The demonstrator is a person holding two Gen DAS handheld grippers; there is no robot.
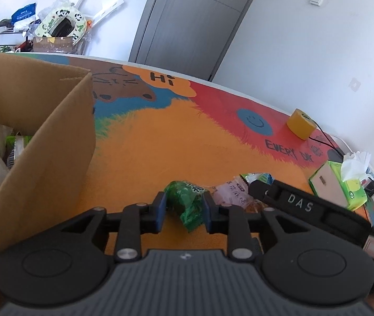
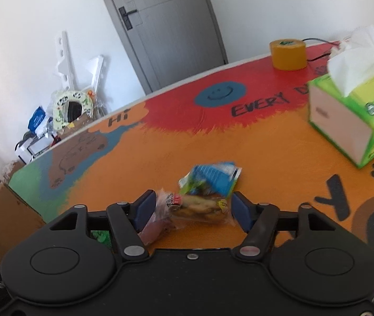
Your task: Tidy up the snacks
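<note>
Beside the box (image 1: 42, 142), our left gripper (image 1: 184, 210) pinches the soft, crinkly green packet (image 1: 187, 205) mid-body; our right gripper (image 2: 191, 210) gapes around the cookie pack (image 2: 200, 208).

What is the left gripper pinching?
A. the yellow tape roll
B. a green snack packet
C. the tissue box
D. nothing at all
B. In the left wrist view the left gripper has its blue pads pressed on both sides of the green packet, while the tissue box and tape roll sit far off on the table.
</note>
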